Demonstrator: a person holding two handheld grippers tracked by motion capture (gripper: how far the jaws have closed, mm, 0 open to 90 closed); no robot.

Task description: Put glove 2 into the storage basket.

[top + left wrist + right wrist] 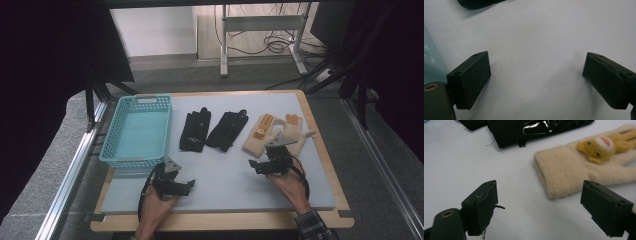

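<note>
Grey matting covered the bench (220, 185), with a blue basket (137, 131) at its left edge. Near the right edge lay a cream knitted glove (564, 170), cuff toward the person, fingers and long axis pointing away. It looked soft, light and floppy; the cuff seemed the best hold. Right gripper (539, 206) hovered before that cuff, jaws apart; left gripper (536, 77) stood wide and empty.

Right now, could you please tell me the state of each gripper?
Left gripper: open, holding nothing, over bare mat.
Right gripper: open, holding nothing, just short of the cream glove.
</note>
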